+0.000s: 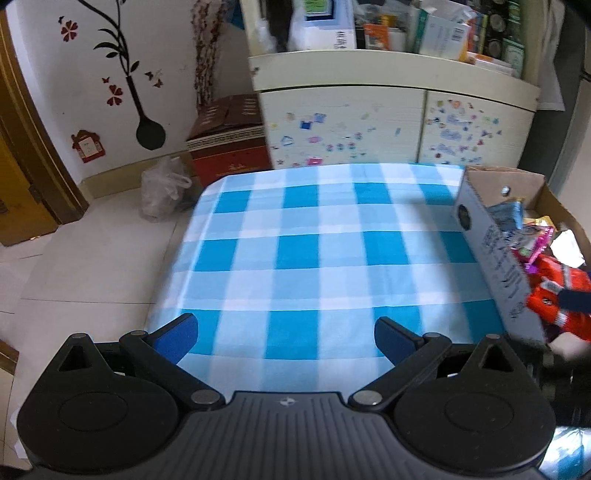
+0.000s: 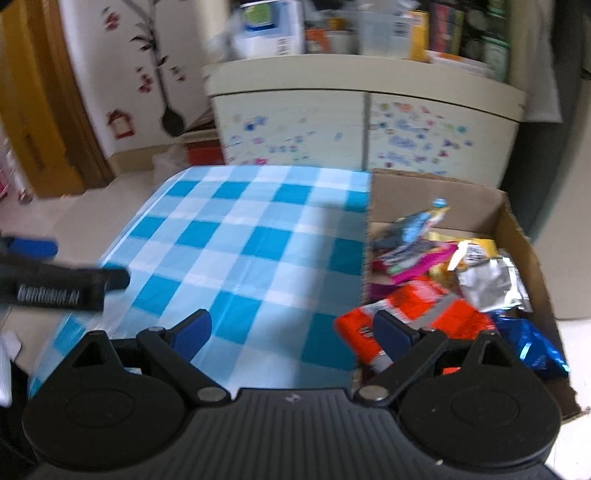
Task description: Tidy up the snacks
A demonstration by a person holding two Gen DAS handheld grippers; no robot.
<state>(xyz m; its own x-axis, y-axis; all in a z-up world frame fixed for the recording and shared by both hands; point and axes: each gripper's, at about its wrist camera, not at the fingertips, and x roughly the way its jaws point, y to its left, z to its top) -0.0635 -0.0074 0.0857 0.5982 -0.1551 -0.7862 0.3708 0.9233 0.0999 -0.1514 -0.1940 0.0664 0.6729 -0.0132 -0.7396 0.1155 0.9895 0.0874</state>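
Both grippers, left (image 1: 286, 338) and right (image 2: 291, 334), jaws wide, empty. Box (image 2: 517, 225) at 3 o'clock, snacks heaped. Best: centre on orange packet (image 2: 424, 306), grip flat edge.

The cardboard box (image 1: 495, 254) runs off the left wrist view's right edge, its wall hiding most snack packets (image 2: 424, 266), whose print stays unreadable in the blurred right wrist view, like the shelf clutter (image 2: 369, 33).

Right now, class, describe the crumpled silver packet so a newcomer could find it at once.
Find the cardboard box at the right edge of the blue-checked tablecloth. Among its snacks, the silver packet lies toward the right wall, the only plain foil one, beside the orange packet.
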